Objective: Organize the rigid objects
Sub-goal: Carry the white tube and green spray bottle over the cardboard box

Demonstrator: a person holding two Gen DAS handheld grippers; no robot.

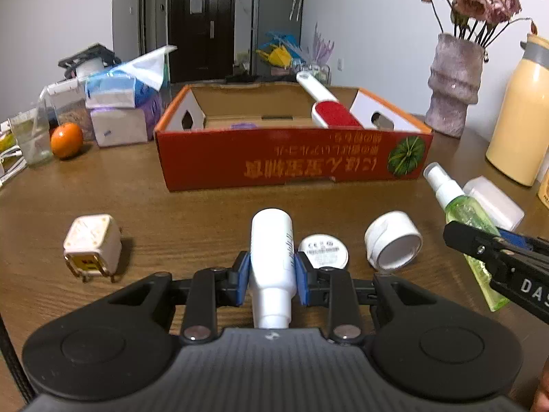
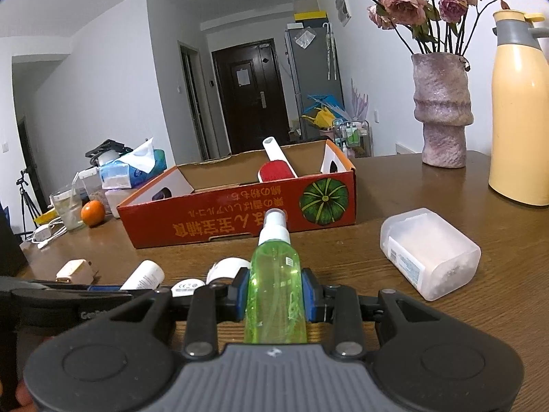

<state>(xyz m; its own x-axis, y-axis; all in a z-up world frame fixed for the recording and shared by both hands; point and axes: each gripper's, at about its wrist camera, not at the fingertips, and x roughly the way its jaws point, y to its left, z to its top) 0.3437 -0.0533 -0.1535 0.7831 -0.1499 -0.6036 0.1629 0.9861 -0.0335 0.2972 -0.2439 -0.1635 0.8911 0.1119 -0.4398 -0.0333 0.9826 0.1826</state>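
Inside the cardboard box [image 1: 212, 168] only a lint brush [image 1: 334, 111] shows clearly; left gripper [image 1: 271, 276] clamps the white bottle [image 1: 272, 254], right gripper [image 2: 276, 295] the green spray bottle [image 2: 276, 288], others remaining along the table's [image 1: 171, 213] near edge.

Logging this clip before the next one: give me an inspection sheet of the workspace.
Surface: brown wooden table.
Job's things: red cardboard box holding a white-handled red lint brush; loose white charger cube, white tape roll, round white tin, frosted plastic box.
Clutter: orange fruit, tissue packs, pink vase, cream thermos jug.
Grippers: left gripper shut on white bottle; right gripper shut on green spray bottle.
Cables: white cords at the table's far left edge.
Surroundings: dark door, grey fridge.
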